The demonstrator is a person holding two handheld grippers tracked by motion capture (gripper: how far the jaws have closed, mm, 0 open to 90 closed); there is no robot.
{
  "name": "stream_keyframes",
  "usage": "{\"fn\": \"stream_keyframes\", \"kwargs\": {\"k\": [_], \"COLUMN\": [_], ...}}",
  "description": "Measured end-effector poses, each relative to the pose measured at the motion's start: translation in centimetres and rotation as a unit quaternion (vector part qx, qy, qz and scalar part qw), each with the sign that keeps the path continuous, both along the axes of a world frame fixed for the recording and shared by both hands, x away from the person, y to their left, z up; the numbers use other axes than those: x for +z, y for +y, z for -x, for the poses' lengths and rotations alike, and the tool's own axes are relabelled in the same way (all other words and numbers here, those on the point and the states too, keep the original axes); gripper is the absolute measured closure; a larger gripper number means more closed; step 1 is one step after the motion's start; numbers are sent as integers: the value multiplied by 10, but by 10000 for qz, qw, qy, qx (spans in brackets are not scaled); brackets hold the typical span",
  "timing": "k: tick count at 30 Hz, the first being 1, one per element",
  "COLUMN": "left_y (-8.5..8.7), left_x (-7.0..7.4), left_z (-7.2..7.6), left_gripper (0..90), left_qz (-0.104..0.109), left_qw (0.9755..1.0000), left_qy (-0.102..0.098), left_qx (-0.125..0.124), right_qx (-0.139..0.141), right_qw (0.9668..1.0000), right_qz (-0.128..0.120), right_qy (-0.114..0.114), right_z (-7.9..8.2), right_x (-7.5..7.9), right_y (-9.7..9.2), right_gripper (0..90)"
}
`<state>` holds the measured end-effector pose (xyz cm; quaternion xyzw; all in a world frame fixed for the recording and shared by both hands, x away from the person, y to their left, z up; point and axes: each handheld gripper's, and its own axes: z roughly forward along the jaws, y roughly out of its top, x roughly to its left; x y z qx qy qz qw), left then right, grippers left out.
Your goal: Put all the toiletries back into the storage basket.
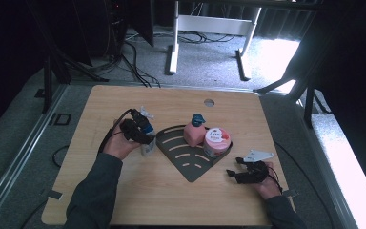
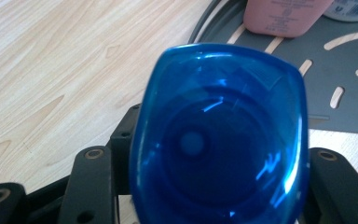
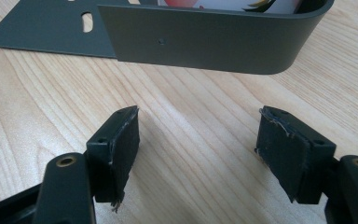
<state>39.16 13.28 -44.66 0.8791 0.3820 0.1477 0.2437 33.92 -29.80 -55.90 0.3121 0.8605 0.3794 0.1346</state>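
Just left of the grey corner rack (image 1: 186, 157), the left gripper (image 1: 140, 132) clamps the blue-capped bottle (image 2: 219, 135) upright, probably to load it beside the pink bottle (image 1: 194, 133), while the right gripper (image 3: 198, 149) waits near the rack's right wall, jaws apart and empty

Pump bottle (image 1: 194, 130) & jar (image 1: 217, 141) side by side in corner rack (image 1: 186, 160), mid-table (image 1: 124, 191); capped bottle (image 1: 147, 136) just left of rack.

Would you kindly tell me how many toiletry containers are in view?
3: a pink pump bottle and a round Dove jar stand in the dark corner shelf tray; a blue-capped clear bottle stands left of it, between the left tongs.
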Motion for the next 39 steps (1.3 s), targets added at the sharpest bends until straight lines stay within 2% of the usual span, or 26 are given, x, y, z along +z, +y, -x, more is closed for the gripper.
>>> {"fn": "stream_keyframes", "kwargs": {"k": [11,32,39], "left_y": [-5,-6,-5], "left_x": [-1,-11,-11], "left_z": [-4,-5,-6], "left_gripper": [445,464,476], "left_qz": [-206,-413,-390], "left_qw": [9996,9982,9981], "left_qy": [148,413,437], "left_qx": [-96,-161,-186], "right_qx": [-2,-2,-1], "right_qw": [10000,10000,10000], "right_qz": [-2,-4,-1], "right_qy": [1,2,3], "right_z": [0,0,0], "right_x": [0,0,0], "right_y": [0,0,0], "right_gripper": [294,294,294]}}
